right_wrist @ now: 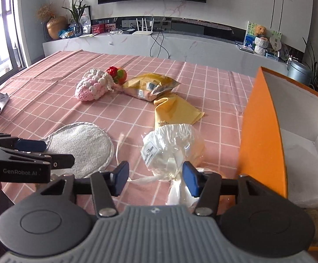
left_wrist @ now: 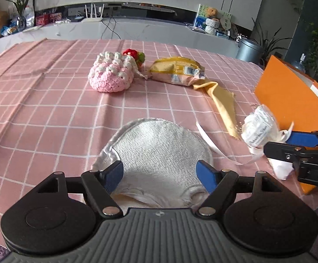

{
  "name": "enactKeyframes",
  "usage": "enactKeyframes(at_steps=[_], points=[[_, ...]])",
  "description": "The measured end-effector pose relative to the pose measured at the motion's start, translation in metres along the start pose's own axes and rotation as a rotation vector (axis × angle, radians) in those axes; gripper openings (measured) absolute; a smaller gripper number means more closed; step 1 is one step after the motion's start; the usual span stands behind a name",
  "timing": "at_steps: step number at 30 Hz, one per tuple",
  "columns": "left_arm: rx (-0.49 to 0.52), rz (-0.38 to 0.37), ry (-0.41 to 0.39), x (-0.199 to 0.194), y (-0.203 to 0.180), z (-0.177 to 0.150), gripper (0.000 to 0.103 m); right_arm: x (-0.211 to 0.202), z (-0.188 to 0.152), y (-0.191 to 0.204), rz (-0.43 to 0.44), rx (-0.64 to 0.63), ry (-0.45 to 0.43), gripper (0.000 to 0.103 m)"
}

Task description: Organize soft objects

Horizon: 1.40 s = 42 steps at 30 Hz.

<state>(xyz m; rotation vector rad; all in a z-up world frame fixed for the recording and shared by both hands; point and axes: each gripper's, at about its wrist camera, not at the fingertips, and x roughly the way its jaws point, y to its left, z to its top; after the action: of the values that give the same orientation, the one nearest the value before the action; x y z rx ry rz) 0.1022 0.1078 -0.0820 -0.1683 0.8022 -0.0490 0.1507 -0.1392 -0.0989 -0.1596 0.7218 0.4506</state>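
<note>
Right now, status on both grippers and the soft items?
Left gripper open over grey pad. Right gripper open around white wrapped bundle, not clamped. Orange box alongside, nothing blocking.

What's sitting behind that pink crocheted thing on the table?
Behind the pink crocheted piece sits a small red, green and orange soft toy. Only its top shows; the crochet covers its lower part, so its full shape cannot be told.
</note>
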Motion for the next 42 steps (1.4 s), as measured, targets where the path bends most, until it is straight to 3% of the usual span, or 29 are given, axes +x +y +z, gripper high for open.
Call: enactKeyframes(at_steps=[2,4,6,11,14,17,21,24,27,29,31,35,42], points=[[0.016,0.055,-0.022,0.000,0.000,0.000,0.089,-0.004,0.002,0.000,-0.015,-0.012,-0.020,0.058],[0.019,0.070,-0.046,-0.005,0.002,0.002,0.090,-0.009,0.006,0.000,-0.025,-0.028,-0.057,0.071],[0.015,0.080,-0.049,-0.007,0.006,0.006,0.091,-0.009,0.010,0.000,-0.043,-0.052,-0.074,0.077],[-0.019,0.093,0.036,0.008,0.022,0.006,0.092,0.014,0.005,-0.002,-0.039,-0.061,0.012,0.076],[0.000,0.101,0.033,0.010,0.021,0.005,0.095,0.023,0.001,0.000,-0.062,-0.075,0.047,0.072],[0.004,0.134,0.038,0.013,0.021,0.005,0.096,0.024,0.000,0.001,-0.078,-0.096,0.045,0.060],[0.021,0.157,0.036,0.016,0.021,0.006,0.094,0.023,0.001,0.002,-0.068,-0.095,0.044,0.056],[0.024,0.141,0.043,0.017,0.017,0.007,0.083,0.023,0.002,0.005,-0.062,-0.094,0.037,0.053],[0.045,0.128,0.037,0.017,0.008,0.007,0.058,0.022,0.001,0.012,-0.054,-0.118,0.032,0.051],[0.057,0.127,0.028,0.016,0.004,0.007,0.033,0.021,-0.001,0.016,-0.057,-0.136,0.029,0.051],[0.059,0.131,0.020,0.015,0.002,0.008,0.025,0.020,-0.001,0.017,-0.055,-0.138,0.028,0.050],[0.031,0.104,0.015,0.012,0.002,0.008,0.019,0.011,0.000,0.016,-0.047,-0.127,0.011,0.049],[0.020,0.064,-0.047,-0.009,-0.011,0.012,0.017,-0.013,0.003,0.014,-0.037,-0.109,-0.038,0.049]])
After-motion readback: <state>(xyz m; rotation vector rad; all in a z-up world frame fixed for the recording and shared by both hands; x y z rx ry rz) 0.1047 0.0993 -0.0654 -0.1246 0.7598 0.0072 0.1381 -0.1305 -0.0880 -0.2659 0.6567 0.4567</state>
